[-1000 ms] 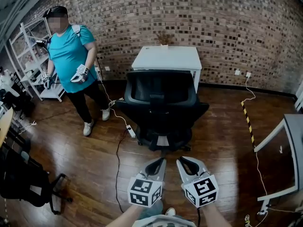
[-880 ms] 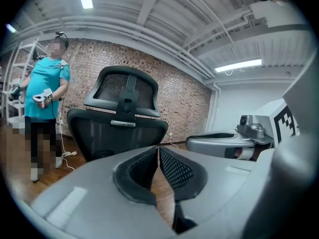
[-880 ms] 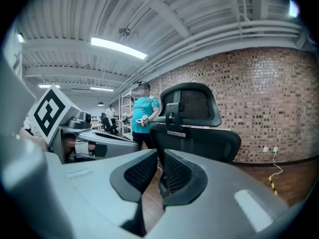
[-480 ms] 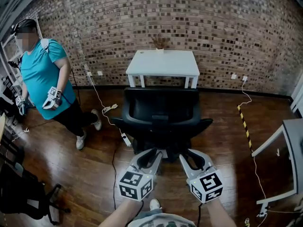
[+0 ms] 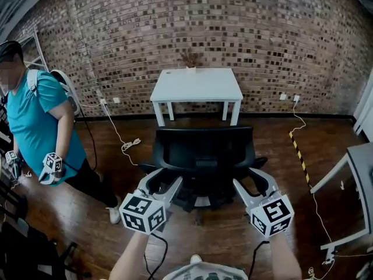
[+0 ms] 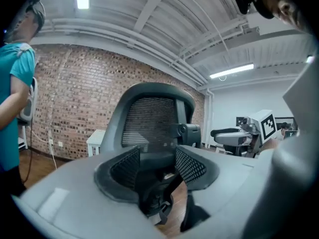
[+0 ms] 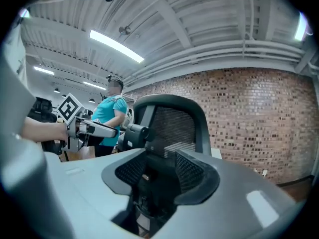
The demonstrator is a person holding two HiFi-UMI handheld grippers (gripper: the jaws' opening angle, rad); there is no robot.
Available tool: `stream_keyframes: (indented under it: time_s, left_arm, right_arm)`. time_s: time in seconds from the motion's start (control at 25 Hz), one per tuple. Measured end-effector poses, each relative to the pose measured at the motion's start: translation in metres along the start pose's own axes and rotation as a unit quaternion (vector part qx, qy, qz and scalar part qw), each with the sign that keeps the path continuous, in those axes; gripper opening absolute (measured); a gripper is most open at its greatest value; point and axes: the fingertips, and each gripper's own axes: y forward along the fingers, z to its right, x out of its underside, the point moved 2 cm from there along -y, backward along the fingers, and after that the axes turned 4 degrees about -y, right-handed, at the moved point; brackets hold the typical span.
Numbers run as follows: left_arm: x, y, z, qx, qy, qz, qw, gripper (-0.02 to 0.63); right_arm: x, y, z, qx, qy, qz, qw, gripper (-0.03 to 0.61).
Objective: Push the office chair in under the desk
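1. Black mesh and hard plastic make up the office chair [image 5: 201, 150]. Its tall curved backrest is turned toward the two grippers, and its seat faces the desk [image 5: 195, 85].
2. The chair stands on the dark wooden floor [image 5: 274, 133], directly between the grippers and the desk. A strip of bare floor still separates it from the desk's legs, so it is not yet tucked under.
3. The white, flat-topped desk stands against the brick wall [image 5: 233, 34], straight ahead on the chair's line. I judge the push to be straight forward, with no turning needed.
4. The left gripper [image 5: 161, 183] sits just behind the backrest's left edge. Its jaws are opening, and the ribbed pads press on nothing; only the chair back shows beyond the gap.
5. The right gripper [image 5: 252, 181] mirrors it at the right edge, jaws likewise opening and empty. Both look about equally near the chair.
6. A person in a teal shirt [image 5: 35, 121] stands off to the left, clear of the chair's path.
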Motion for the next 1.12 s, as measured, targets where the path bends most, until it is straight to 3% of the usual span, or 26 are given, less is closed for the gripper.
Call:
stream_keyframes:
  time_s: [0.24, 0.44, 0.76, 1.12]
  left_arm:
    - [-0.025, 0.011, -0.045, 0.002, 0.02, 0.004, 0.9998, 0.275]
    - [-0.034, 0.026, -0.069, -0.007, 0.022, -0.003, 0.9997, 0.297]
    - [-0.039, 0.049, -0.083, 0.03, 0.038, -0.032, 0.9983, 0.393]
    - [-0.029, 0.073, -0.075, 0.047, 0.098, -0.058, 0.9924, 0.393]
  right_arm:
    - [-0.009, 0.01, 0.026, 0.033, -0.008, 0.009, 0.999, 0.212]
    - [-0.005, 0.022, 0.054, 0.046, 0.015, 0.001, 0.999, 0.251]
    - [0.0, 0.058, 0.083, -0.005, 0.071, -0.004, 0.997, 0.385]
    - [0.008, 0.09, 0.093, -0.038, 0.074, -0.012, 0.996, 0.391]
